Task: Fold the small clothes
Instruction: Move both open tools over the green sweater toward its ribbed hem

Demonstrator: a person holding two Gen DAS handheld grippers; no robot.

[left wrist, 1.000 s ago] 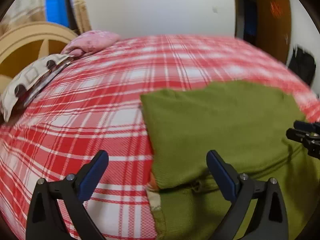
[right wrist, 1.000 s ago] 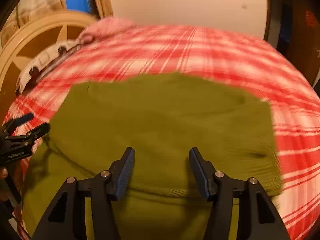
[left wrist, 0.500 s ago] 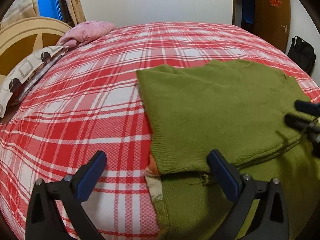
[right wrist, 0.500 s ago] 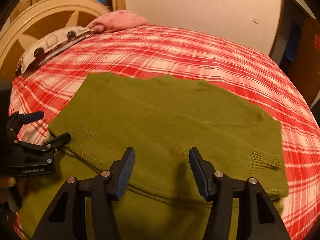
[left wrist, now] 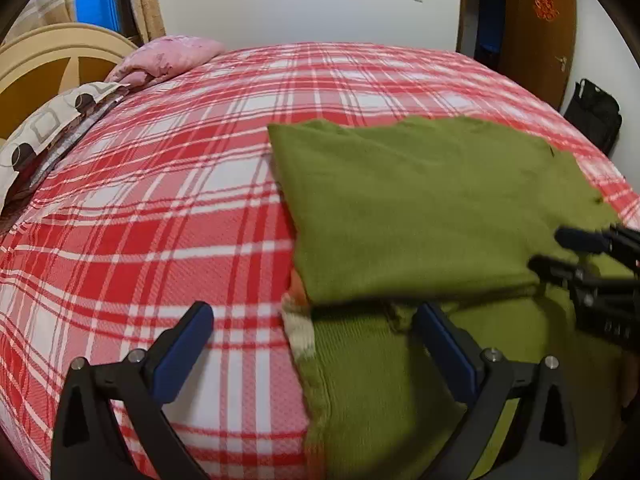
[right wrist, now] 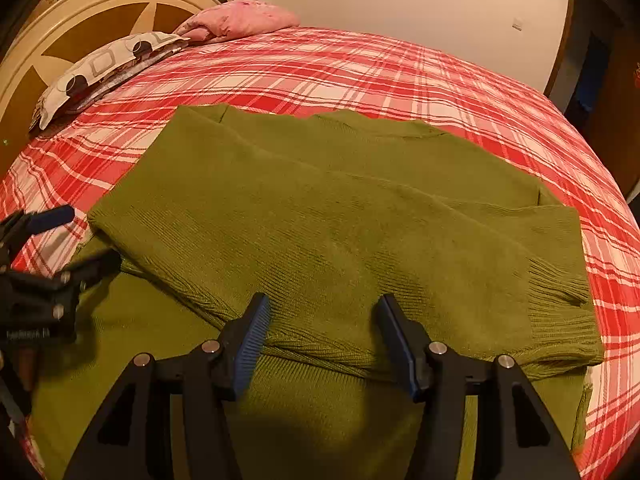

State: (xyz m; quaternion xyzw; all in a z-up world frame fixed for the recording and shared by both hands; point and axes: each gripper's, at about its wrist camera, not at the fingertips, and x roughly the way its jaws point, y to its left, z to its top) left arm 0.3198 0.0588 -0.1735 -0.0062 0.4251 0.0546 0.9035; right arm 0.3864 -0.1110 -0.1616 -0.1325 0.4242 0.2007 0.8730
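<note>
An olive green knit sweater [left wrist: 432,208] lies on the red plaid bed, its upper layer folded over a lower layer near me; it also shows in the right wrist view [right wrist: 340,220]. My left gripper [left wrist: 312,344] is open and empty, hovering over the sweater's left edge, where an orange and white trim peeks out. It also shows in the right wrist view [right wrist: 72,236]. My right gripper [right wrist: 320,336] is open and empty over the ribbed hem of the folded layer. It also shows in the left wrist view [left wrist: 560,252].
The red and white plaid bedspread [left wrist: 160,200] covers the bed. A patterned pillow [right wrist: 100,68] and a pink cushion [right wrist: 240,20] lie by the cream headboard [right wrist: 80,20]. A brown door [left wrist: 540,28] and a black bag [left wrist: 592,112] stand at the right.
Both grippers have pulled back and up from the sweater, staying open. The folded layer lies flat and has not moved.
</note>
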